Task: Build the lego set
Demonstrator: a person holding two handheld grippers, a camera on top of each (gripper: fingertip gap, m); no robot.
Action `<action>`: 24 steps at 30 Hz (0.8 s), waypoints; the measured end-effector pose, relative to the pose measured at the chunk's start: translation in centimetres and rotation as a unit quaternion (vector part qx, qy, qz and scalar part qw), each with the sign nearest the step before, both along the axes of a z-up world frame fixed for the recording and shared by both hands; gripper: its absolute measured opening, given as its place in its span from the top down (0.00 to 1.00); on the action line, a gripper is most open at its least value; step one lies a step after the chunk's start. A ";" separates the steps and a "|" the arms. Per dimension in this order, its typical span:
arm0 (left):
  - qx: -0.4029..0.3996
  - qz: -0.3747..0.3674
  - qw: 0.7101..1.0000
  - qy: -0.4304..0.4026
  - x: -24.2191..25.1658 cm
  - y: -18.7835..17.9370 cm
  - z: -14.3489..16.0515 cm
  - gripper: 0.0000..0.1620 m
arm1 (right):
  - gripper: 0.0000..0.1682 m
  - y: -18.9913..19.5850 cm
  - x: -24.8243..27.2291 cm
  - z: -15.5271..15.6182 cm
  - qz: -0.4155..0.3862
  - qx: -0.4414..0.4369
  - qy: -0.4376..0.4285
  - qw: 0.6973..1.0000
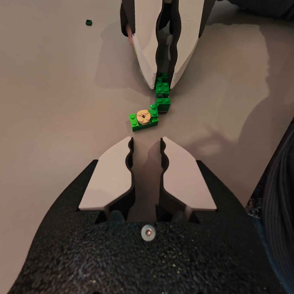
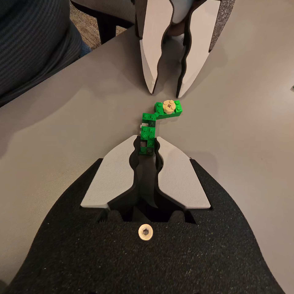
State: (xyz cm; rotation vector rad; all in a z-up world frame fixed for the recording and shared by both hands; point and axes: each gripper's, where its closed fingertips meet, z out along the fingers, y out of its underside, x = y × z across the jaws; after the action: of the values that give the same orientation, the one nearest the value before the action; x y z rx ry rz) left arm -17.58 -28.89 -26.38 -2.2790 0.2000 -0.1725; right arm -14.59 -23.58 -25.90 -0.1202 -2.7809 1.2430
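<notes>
A green lego chain [image 2: 148,132] of stepped bricks lies on the grey table, with a tan round piece [image 2: 169,106] on its far end. My right gripper [image 2: 147,138] is shut on the chain's near end. In the left wrist view the same green lego chain [image 1: 162,89] runs away from me, with the tan round piece [image 1: 143,117] closest. My left gripper [image 1: 146,138] is open and empty, just short of that end. It shows across the table in the right wrist view [image 2: 164,95], and the right gripper shows in the left wrist view [image 1: 163,86].
A small dark green piece [image 1: 89,22] lies alone at the far left of the table [image 1: 47,95]. A person's dark striped sleeve [image 2: 31,39] is at the table edge. A dark chair leg [image 2: 106,27] stands beyond the edge over carpet. The gap from one gripper's tips to the other's is roughly 7 cm.
</notes>
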 end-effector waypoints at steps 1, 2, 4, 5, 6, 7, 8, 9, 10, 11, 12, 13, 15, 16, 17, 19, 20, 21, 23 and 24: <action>0.002 0.000 1.000 -0.003 0.0 0.1 0.1 0.80 | 0.90 0.0 0.0 0.0 -0.001 0.000 0.001 1.000; 0.002 0.000 1.000 -0.005 0.1 0.1 0.1 0.80 | 0.90 0.0 0.0 0.0 -0.001 0.000 0.002 1.000; -0.001 0.000 1.000 -0.002 0.1 0.2 0.0 0.79 | 0.90 0.0 0.0 0.0 -0.001 0.000 0.003 1.000; -0.002 0.000 1.000 0.000 0.1 0.3 -0.1 0.79 | 0.90 0.0 0.0 0.0 -0.002 0.000 0.003 1.000; -0.002 0.000 1.000 0.000 0.2 0.4 -0.1 0.79 | 0.91 0.0 0.0 0.0 -0.002 0.000 0.003 1.000; -0.001 -0.002 1.000 -0.001 0.3 0.5 -0.1 0.79 | 0.91 0.0 0.0 0.0 -0.002 0.000 0.002 1.000; 0.001 -0.002 1.000 -0.002 0.4 0.6 -0.1 0.80 | 0.91 0.0 0.0 0.0 -0.002 0.000 0.002 1.000; 0.002 -0.004 1.000 -0.002 0.4 0.7 -0.1 0.80 | 0.90 0.0 0.0 0.0 -0.002 0.000 0.003 1.000; 0.002 -0.005 1.000 -0.002 0.4 0.7 -0.1 0.80 | 0.90 0.0 0.0 0.0 -0.002 0.000 0.003 1.000; 0.002 -0.005 1.000 -0.002 0.4 0.7 -0.1 0.81 | 0.91 0.0 0.0 0.0 -0.002 0.000 0.003 1.000; 0.002 -0.006 1.000 -0.002 0.3 0.7 -0.1 0.81 | 0.91 0.0 0.0 0.0 -0.002 0.000 0.003 1.000; 0.001 -0.007 1.000 -0.003 0.3 0.7 -0.1 0.82 | 0.91 0.0 0.0 0.0 -0.002 -0.001 0.003 1.000; -0.001 -0.008 1.000 -0.003 0.2 0.7 -0.1 0.82 | 0.91 0.0 0.0 0.0 -0.002 -0.001 0.002 1.000; -0.002 -0.009 1.000 -0.002 0.2 0.6 -0.1 0.82 | 0.91 0.0 0.0 0.0 -0.002 -0.001 0.002 1.000; -0.002 -0.009 1.000 0.000 0.1 0.6 -0.1 0.82 | 0.91 0.0 0.0 0.0 -0.002 -0.001 0.002 1.000; 0.000 -0.010 1.000 0.003 0.0 0.6 -0.1 0.82 | 0.91 0.0 0.1 0.0 -0.002 -0.001 0.002 1.000; 0.002 -0.011 1.000 0.005 -0.1 0.6 0.0 0.82 | 0.91 -0.1 0.1 0.0 -0.002 -0.001 0.003 1.000; 0.003 -0.016 1.000 0.006 -0.1 0.5 0.0 0.82 | 0.91 0.0 0.1 0.0 -0.001 -0.001 0.003 1.000; 0.002 -0.026 1.000 0.010 -0.2 0.4 0.0 0.81 | 0.91 0.0 0.1 0.0 0.000 -0.001 0.003 1.000; 0.002 -0.031 0.999 0.011 -0.2 0.4 0.1 0.81 | 0.91 0.0 0.1 0.0 0.000 -0.001 0.003 1.000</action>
State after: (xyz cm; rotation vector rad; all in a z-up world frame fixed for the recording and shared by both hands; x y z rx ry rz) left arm -17.82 -28.50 -26.33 -2.2726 0.2829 -0.1796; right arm -14.49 -23.63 -25.88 -0.1158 -2.7751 1.2431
